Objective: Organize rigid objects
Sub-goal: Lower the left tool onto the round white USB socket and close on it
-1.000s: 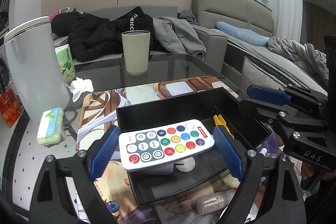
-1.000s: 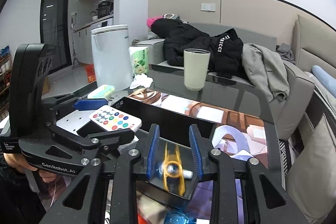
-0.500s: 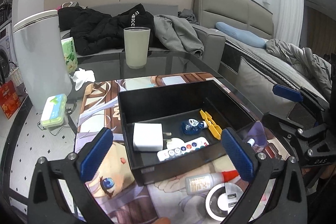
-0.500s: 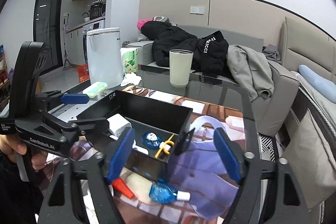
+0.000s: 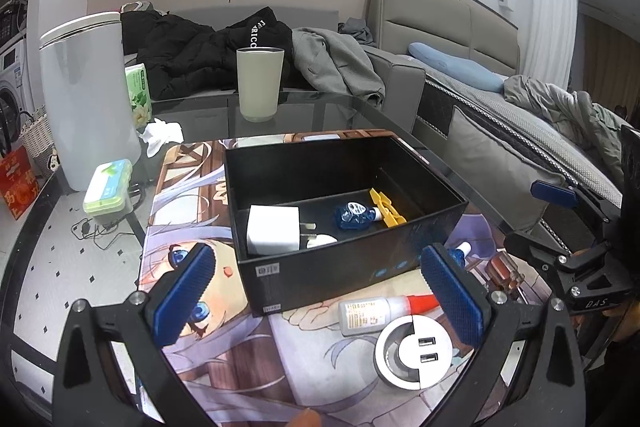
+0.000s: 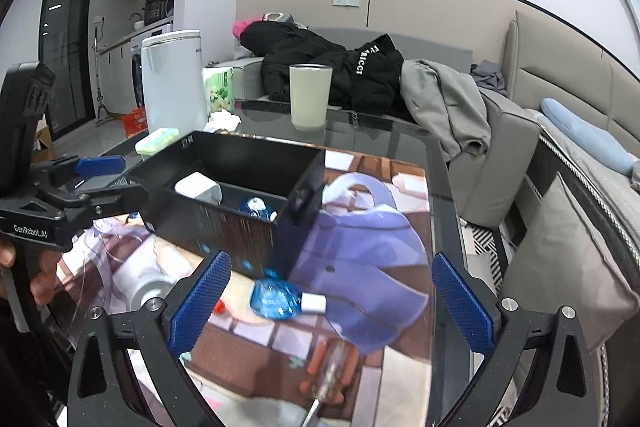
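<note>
From the left wrist camera, the left gripper point(image 5: 316, 291) sits low in the frame with its blue fingers point(image 5: 182, 293) spread wide and nothing between them. In the middle is the black box point(image 5: 344, 267), where the hard little things go. Inside it lie a white charger plug point(image 5: 273, 230), a small blue bottle point(image 5: 354, 215) and a yellow clip point(image 5: 385, 207), side by side near the front wall. I think they were dropped there to keep them together. Just under the box, on the cartoon mat point(image 5: 224, 347), lies a glue bottle point(image 5: 380, 309) with a red tip. It is between the spread fingers, so it looks like the next thing to grab. A round USB socket point(image 5: 414, 351) is set in the desk point(image 5: 60, 267) close below it. The right gripper point(image 5: 576, 267) shows at the right edge.

The desk top is dark glass. A pale cup point(image 5: 259, 83) stands at the top middle, and a tall white bin point(image 5: 86, 99) stands at the left.

From the right wrist camera, the right gripper point(image 6: 330, 301) is at the bottom with its fingers point(image 6: 202, 301) wide apart too, holding nothing. Another blue bottle point(image 6: 280, 301) with a white cap lies on the mat between them, just outside the box point(image 6: 224, 223). A screwdriver point(image 6: 330, 375) with a see-through handle lies lower down, blurry. Behind is a sofa point(image 6: 492, 147) piled with jackets point(image 6: 332, 71), and a kitchen at the far left.
</note>
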`<state>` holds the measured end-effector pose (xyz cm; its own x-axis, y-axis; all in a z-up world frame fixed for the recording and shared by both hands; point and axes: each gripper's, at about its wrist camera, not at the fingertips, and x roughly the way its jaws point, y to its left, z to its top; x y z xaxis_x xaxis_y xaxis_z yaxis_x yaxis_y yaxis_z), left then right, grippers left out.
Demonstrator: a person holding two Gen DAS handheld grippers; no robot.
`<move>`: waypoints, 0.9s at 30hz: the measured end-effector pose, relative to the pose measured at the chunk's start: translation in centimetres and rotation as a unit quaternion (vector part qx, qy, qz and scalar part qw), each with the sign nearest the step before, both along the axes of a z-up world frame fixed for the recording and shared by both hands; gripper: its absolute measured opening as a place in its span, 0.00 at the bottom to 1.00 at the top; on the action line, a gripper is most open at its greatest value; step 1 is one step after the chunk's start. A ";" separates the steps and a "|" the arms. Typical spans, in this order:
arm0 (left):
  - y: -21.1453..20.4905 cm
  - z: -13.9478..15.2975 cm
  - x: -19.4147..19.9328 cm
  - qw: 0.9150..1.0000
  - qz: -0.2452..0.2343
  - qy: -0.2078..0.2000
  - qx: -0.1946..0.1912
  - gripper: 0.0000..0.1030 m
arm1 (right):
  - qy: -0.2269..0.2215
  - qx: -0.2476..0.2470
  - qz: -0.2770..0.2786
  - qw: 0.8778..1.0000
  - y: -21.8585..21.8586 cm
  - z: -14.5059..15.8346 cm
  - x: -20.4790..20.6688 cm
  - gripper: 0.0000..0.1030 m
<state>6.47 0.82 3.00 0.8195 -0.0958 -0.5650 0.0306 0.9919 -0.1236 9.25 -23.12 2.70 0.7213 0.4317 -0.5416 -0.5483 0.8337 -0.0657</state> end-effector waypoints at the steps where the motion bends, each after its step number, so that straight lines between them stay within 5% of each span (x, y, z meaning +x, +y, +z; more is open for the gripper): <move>1: -0.1 -0.1 0.0 1.000 0.000 0.001 0.002 1.00 | 0.004 0.001 -0.001 1.000 -0.2 -0.1 0.0 0.99; 27: -5.4 -2.7 -1.2 0.993 -0.088 0.051 0.065 1.00 | 0.100 -0.047 -0.013 0.994 -2.1 -4.7 -0.1 0.99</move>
<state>5.22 -4.56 0.26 0.7340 -0.1530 -0.6617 0.1994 0.9799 -0.0054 9.12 -25.21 -1.98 0.6051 0.3545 -0.7129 -0.5367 0.8430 -0.0363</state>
